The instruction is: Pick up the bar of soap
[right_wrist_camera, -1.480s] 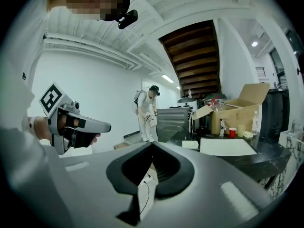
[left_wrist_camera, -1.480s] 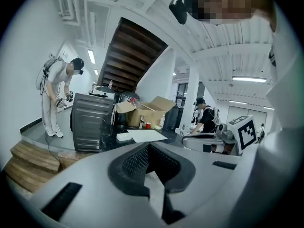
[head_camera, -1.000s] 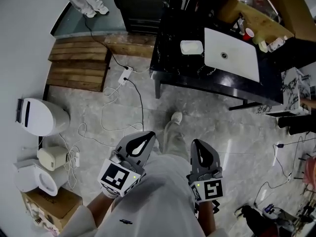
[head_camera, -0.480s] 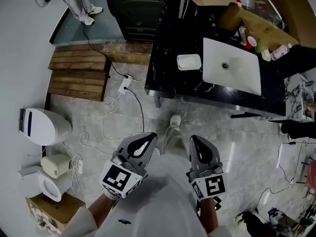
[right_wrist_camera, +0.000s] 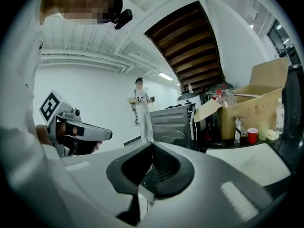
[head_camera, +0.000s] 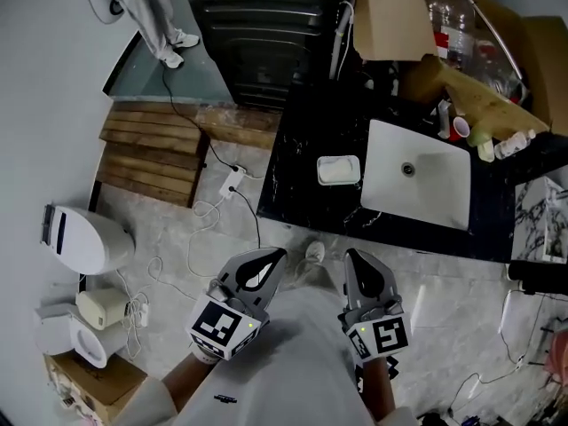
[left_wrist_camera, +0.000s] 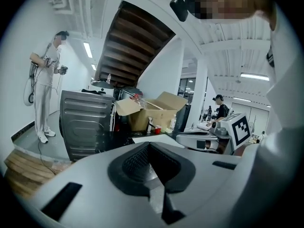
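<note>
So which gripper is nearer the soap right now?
Right, slightly. In the head view the right gripper is almost straight below the soap; the left gripper sits further to the soap's left. Both are short of the counter.

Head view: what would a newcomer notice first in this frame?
The white sink sunk in the black counter at upper right, with the bar of soap just left of it. Low in the middle, the left gripper and right gripper point toward it, both shut.
</note>
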